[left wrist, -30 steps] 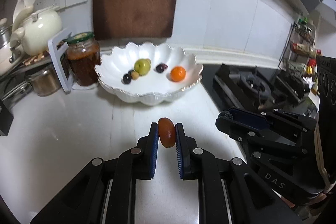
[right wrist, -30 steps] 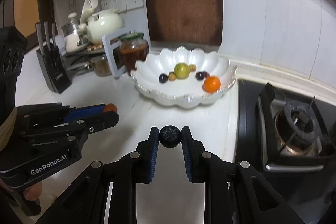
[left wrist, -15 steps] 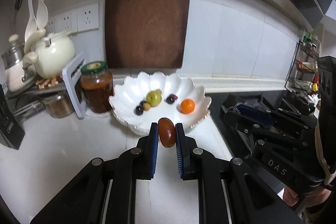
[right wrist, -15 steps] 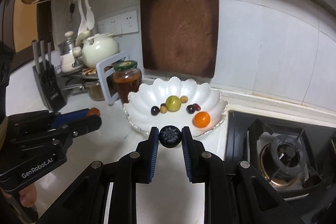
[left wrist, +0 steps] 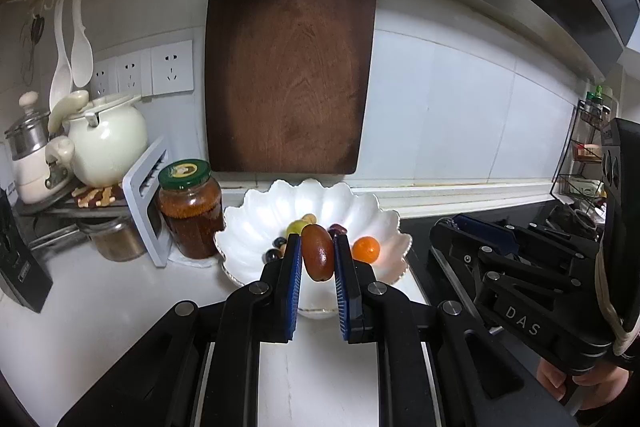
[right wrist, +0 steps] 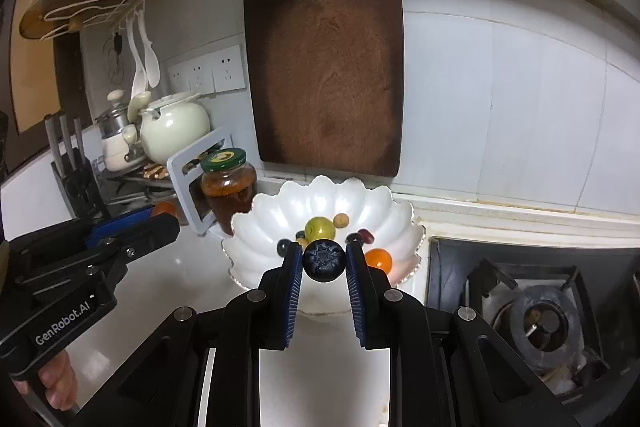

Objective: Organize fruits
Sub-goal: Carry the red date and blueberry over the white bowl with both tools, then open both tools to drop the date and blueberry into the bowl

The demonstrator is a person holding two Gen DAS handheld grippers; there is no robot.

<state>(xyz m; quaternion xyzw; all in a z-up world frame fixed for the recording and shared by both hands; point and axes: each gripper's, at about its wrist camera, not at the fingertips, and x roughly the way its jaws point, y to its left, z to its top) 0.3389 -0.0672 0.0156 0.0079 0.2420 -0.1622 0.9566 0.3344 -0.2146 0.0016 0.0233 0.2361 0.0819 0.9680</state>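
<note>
White kitchen countertop point(left wrist: 100, 311) below a white tiled wall; a dark wooden cutting board point(left wrist: 292, 67) hangs above a white scalloped bowl point(left wrist: 256, 227), with a gas stove point(right wrist: 536, 311) to the right. Left of the bowl stand a green-lidded jar point(left wrist: 191, 207), a cream teapot point(left wrist: 106, 143) and a knife block point(right wrist: 74, 183). The bowl holds a green fruit point(right wrist: 320, 228), an orange citrus point(left wrist: 366, 249) and several small dark fruits. The left gripper point(left wrist: 317, 261) clamps a reddish-brown oval fruit point(left wrist: 317, 258), long axis upright, in front of the bowl. The right gripper point(right wrist: 324, 261) clamps a round blueberry point(right wrist: 324, 261), its star-shaped crown facing the camera, also before the bowl.
</note>
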